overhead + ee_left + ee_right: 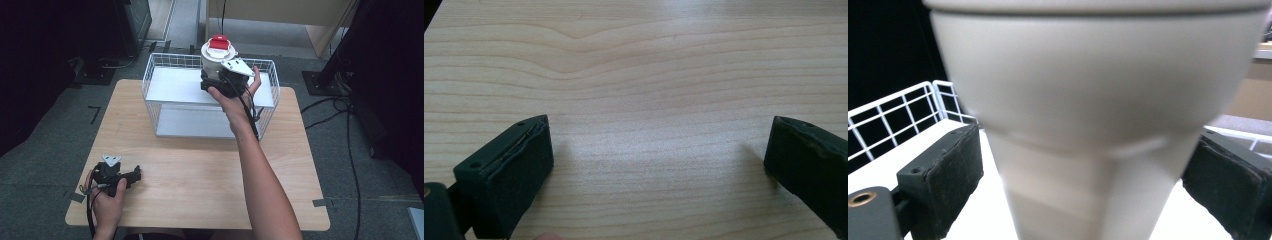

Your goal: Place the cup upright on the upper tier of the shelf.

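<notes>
Right gripper (223, 81) sits upper centre of the high view, at the white container (216, 59) with the red cap (219, 42), over the top shelf of the white wire rack (160, 70). In my right gripper view the container's pale body (1098, 110) is blurred and very close, flaring wide at the top, narrower lower section between my two black pads (945, 175). Pads are spread to either side of that lower section; can't tell if they actually touch it, so grip unconfirmed. Rack wire shows at left of that view, white shelf surface below. Left gripper (131, 176) is at lower left of the high view, low over the wooden table (200, 170), held in my left hand (107, 202), well apart from the rack. Left gripper view: jaws wide apart, bare wood grain (654, 100) between them, nothing held. Right forearm (262, 175) runs from bottom centre diagonally up to the rack.
</notes>
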`<state>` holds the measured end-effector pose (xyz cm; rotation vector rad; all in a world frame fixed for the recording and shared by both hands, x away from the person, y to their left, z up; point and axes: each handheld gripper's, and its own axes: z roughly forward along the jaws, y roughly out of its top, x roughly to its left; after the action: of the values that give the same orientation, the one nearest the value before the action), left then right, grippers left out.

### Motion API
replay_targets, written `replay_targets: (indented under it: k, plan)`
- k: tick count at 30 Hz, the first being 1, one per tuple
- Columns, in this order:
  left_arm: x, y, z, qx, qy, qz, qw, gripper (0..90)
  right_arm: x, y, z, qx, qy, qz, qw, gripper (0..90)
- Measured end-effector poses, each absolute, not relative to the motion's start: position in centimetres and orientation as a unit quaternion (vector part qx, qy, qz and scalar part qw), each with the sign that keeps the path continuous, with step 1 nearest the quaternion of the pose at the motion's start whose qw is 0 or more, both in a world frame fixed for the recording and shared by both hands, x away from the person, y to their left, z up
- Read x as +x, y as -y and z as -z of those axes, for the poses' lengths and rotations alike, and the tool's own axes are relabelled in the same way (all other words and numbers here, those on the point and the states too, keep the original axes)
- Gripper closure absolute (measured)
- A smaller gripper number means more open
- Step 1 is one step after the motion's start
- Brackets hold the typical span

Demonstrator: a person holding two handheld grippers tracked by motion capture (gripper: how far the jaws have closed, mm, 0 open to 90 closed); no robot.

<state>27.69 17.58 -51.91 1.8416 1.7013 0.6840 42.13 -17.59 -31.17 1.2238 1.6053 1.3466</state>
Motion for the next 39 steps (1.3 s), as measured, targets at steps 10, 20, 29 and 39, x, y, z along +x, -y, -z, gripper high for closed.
replay_targets:
  k: [10, 20, 29, 39]
  plan:
    - [27.7, -17.6, 51.9, 0.683, -0.631, -0.254, 0.268, 0.0, 39.8, 18.4, 32.5, 0.458, -0.632, -0.522, 0.344, 5.9]
    - [27.7, -17.6, 51.9, 0.683, -0.630, -0.253, 0.267, 0.0, 37.0, 19.6, 33.7, 0.450, -0.634, -0.529, 0.341, 5.9]
    - [27.7, -17.6, 51.9, 0.684, -0.630, -0.253, 0.267, 0.0, 34.3, 21.2, 35.1, 0.446, -0.637, -0.528, 0.342, 5.9]
    - [27.7, -17.6, 51.9, 0.683, -0.630, -0.253, 0.267, 0.0, 31.6, 23.7, 36.8, 0.457, -0.638, -0.516, 0.343, 5.9]
